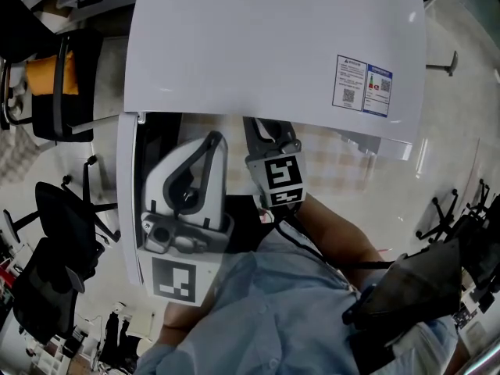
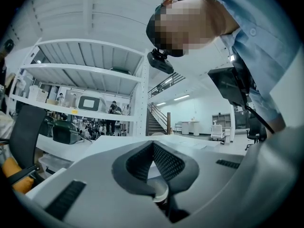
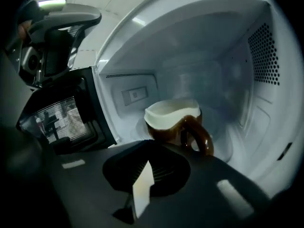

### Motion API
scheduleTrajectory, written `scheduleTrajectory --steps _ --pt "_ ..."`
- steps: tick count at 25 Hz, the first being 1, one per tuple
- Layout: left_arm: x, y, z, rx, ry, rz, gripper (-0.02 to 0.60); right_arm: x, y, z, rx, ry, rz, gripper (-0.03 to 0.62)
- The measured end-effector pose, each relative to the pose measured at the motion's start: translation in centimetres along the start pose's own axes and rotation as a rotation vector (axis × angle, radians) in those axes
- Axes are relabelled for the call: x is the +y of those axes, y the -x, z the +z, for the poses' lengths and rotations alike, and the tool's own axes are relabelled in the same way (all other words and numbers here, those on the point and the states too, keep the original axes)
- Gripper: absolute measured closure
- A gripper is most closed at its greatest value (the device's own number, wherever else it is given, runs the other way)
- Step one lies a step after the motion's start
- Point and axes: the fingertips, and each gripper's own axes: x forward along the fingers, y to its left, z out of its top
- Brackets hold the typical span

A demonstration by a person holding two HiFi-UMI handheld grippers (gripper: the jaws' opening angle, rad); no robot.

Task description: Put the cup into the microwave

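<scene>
A brown cup [image 3: 173, 120] with a white inside stands upright on the floor of the white microwave [image 1: 266, 45], its handle turned toward me. My right gripper [image 3: 151, 144] is shut and empty just in front of the cup, apart from it. In the head view only its marker cube [image 1: 280, 180] shows, and its tips are hidden under the microwave's top. The door [image 3: 61, 113] hangs open at the left. My left gripper [image 1: 212, 141] is shut with nothing in it, next to the open door, and points level out into the room [image 2: 152, 145].
The microwave's perforated right wall [image 3: 266, 46] and back wall close in around the cup. Black office chairs [image 1: 62, 233] stand on the floor at the left. White shelving [image 2: 85, 75] fills the room beyond the left gripper. My blue sleeve [image 1: 266, 311] covers the lower head view.
</scene>
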Motion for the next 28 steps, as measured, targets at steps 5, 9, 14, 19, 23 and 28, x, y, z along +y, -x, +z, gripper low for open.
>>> scheduleTrajectory --steps 5,9,14,19,23,28 --pt "0.3 -0.5 0.1 0.0 0.003 -0.01 0.577 -0.9 -1.3 1.4 -0.015 0.01 -0.01 0.592" --pt "0.2 -0.5 0.4 -0.006 0.002 -0.013 0.577 -1.0 -1.8 1.9 -0.022 0.012 0.002 0.592" --pt "-0.5 0.4 0.8 -0.013 -0.005 -0.003 0.577 -0.1 -0.4 2.0 -0.019 0.018 0.039 0.592" --pt "-2.8 1.8 1.0 -0.013 -0.027 -0.007 0.577 2.4 3.3 2.7 -0.053 0.07 0.112 0.592" --pt "-4.1 3.6 1.7 0.004 -0.046 0.036 0.577 3.7 8.0 4.3 -0.096 0.093 0.139 0.592" --pt "-6.0 5.3 3.7 -0.024 -0.035 0.078 0.577 4.1 14.5 8.1 -0.172 0.139 0.138 0.592"
